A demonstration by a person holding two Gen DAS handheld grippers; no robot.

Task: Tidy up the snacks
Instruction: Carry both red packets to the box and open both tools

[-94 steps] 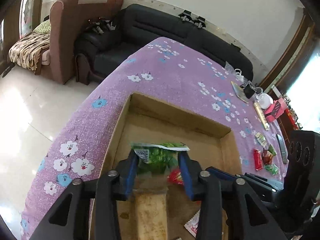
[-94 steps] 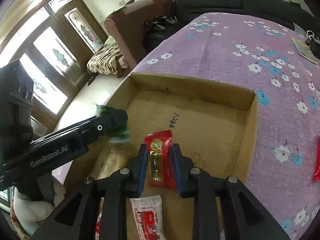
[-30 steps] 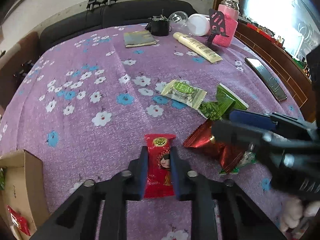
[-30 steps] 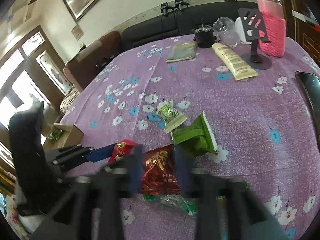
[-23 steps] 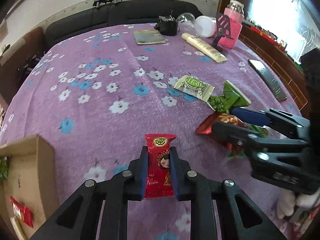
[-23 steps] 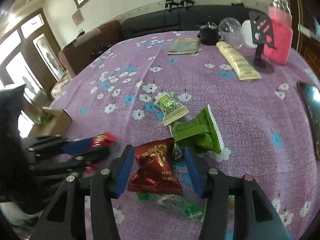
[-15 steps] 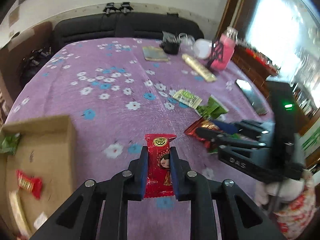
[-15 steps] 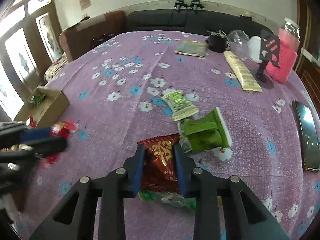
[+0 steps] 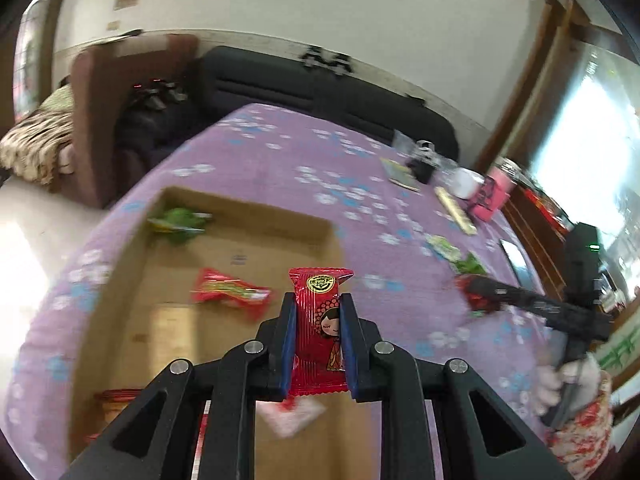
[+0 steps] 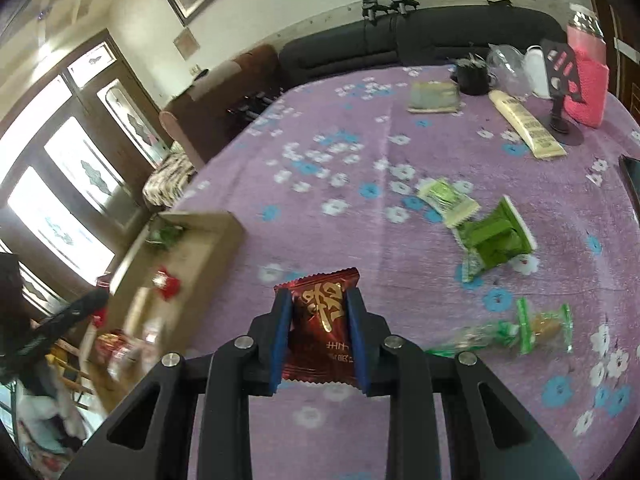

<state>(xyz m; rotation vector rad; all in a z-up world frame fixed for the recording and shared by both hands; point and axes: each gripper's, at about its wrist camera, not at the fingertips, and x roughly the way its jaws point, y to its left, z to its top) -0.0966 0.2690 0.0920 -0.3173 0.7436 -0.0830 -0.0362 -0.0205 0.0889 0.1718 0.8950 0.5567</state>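
Note:
My left gripper (image 9: 317, 300) is shut on a bright red snack packet (image 9: 320, 284) printed with a cartoon girl, held above the near right part of the open cardboard box (image 9: 248, 208). In the box lie a green packet (image 9: 178, 222), a red packet (image 9: 230, 292) and a white-red one (image 9: 292, 416). My right gripper (image 10: 319, 298) is shut on a dark red packet (image 10: 320, 280) with gold lettering, raised above the purple flowered tablecloth (image 10: 360, 152), right of the box (image 10: 216, 224). On the cloth lie a green packet (image 10: 496, 236), a pale green one (image 10: 446, 200) and a clear green-edged one (image 10: 516, 332).
At the table's far side stand a pink bottle (image 10: 588, 80), a dark phone stand (image 10: 560, 80), a cream tube (image 10: 524, 128) and a booklet (image 10: 434, 96). A phone (image 10: 632, 176) lies at the right edge. A black sofa (image 10: 420, 44) runs behind the table.
My left gripper carried the red girl packet from mid-table over to the box. My right gripper closed on the dark red packet and lifted it off the cloth.

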